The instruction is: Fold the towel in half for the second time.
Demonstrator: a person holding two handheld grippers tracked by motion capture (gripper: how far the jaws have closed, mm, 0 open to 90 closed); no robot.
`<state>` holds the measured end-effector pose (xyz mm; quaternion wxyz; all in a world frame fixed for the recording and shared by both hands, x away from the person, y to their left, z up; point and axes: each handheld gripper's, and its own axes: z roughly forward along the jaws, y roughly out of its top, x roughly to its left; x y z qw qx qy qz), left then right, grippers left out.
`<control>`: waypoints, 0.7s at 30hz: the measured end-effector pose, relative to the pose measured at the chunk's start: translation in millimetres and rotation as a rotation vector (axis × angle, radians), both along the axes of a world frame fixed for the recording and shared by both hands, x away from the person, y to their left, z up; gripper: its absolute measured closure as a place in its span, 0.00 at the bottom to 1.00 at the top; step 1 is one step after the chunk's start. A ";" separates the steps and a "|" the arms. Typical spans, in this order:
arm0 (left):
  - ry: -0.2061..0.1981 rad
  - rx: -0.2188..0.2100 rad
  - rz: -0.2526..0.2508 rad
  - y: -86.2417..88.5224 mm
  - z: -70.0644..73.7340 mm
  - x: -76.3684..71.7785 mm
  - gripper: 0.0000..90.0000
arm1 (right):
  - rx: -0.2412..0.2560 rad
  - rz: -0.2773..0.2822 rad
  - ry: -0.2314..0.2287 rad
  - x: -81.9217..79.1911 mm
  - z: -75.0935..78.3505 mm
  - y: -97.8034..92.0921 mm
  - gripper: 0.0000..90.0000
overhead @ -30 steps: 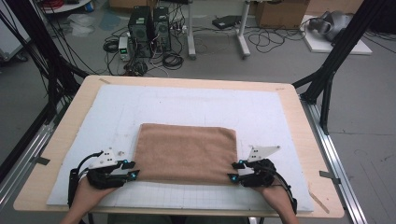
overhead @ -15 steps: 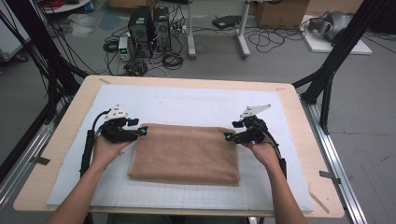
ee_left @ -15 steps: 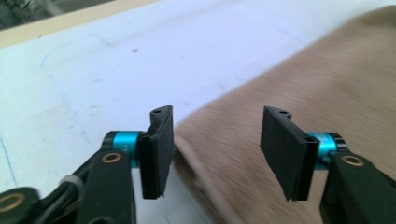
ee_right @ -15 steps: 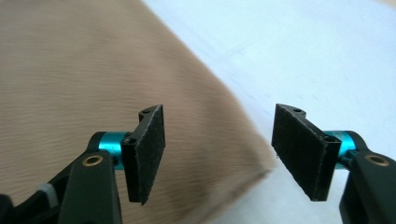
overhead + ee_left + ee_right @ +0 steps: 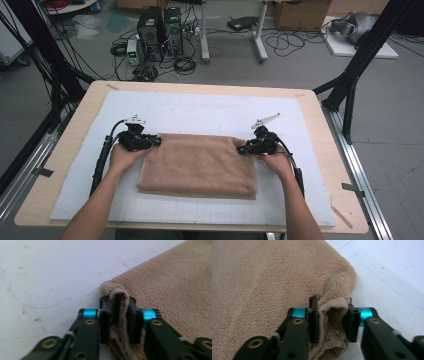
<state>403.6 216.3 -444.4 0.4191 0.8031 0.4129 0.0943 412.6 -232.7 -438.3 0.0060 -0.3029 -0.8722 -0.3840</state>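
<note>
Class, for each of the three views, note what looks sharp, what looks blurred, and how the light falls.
High view: even overhead light, soft shadows, the brown towel and white mat fairly sharp. Left gripper view: the towel fold between the left gripper jaws is crisp; nearest jaw parts blur. Right gripper view: pile by the right gripper is sharp, the bright mat washes out.

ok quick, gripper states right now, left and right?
Left gripper: closed on the far left corner of the brown towel.
Right gripper: closed on the towel's far right corner.
</note>
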 end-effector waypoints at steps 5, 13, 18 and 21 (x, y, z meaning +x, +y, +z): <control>-0.061 0.033 0.015 -1.2 10.2 -5.9 0.93 | -0.033 0.014 -0.075 -4.4 10.5 2.8 0.86; -0.189 -0.025 0.108 10.1 48.8 3.1 0.95 | 0.041 -0.085 -0.213 4.2 52.5 5.8 0.86; -0.235 0.036 0.170 10.7 72.7 21.7 0.86 | -0.011 -0.176 -0.241 28.5 68.0 17.4 0.73; -0.229 0.065 0.212 10.1 70.7 26.4 0.66 | -0.081 -0.250 -0.242 39.3 68.0 21.7 0.62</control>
